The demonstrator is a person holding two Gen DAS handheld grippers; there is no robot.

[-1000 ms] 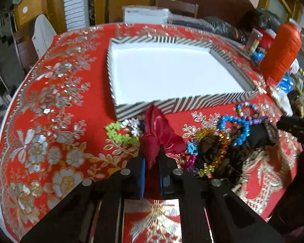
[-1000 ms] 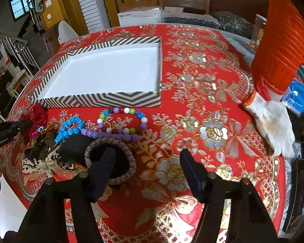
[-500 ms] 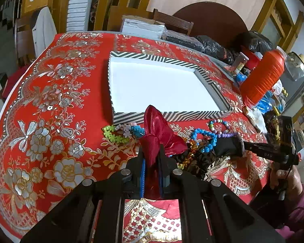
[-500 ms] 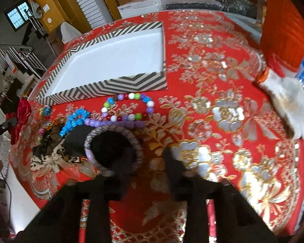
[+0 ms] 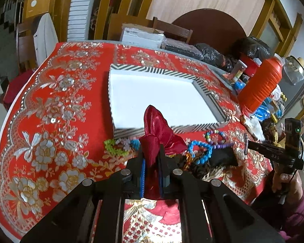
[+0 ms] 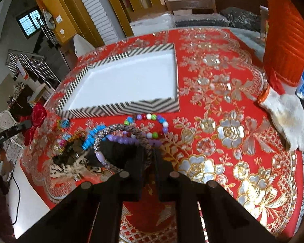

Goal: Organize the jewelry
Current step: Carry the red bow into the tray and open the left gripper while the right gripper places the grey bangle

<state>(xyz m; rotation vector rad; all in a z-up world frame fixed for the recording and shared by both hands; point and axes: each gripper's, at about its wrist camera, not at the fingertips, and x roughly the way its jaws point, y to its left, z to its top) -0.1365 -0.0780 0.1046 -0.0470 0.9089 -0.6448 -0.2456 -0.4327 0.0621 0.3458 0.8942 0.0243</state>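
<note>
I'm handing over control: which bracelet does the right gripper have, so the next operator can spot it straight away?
Find the striped tray on the red tablecloth; a heap of beaded jewelry lies in front of its near wall. The right gripper is shut on the braided bracelet at the heap's near edge. Unlike the bright bead strings beside it, it is one thick, speckled grey-brown woven ring with a pale purple bead.

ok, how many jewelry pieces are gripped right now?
2. The red satin bow is pinched in the left gripper. The braided bangle is pinched in the right gripper. The striped tray holds nothing.
</note>
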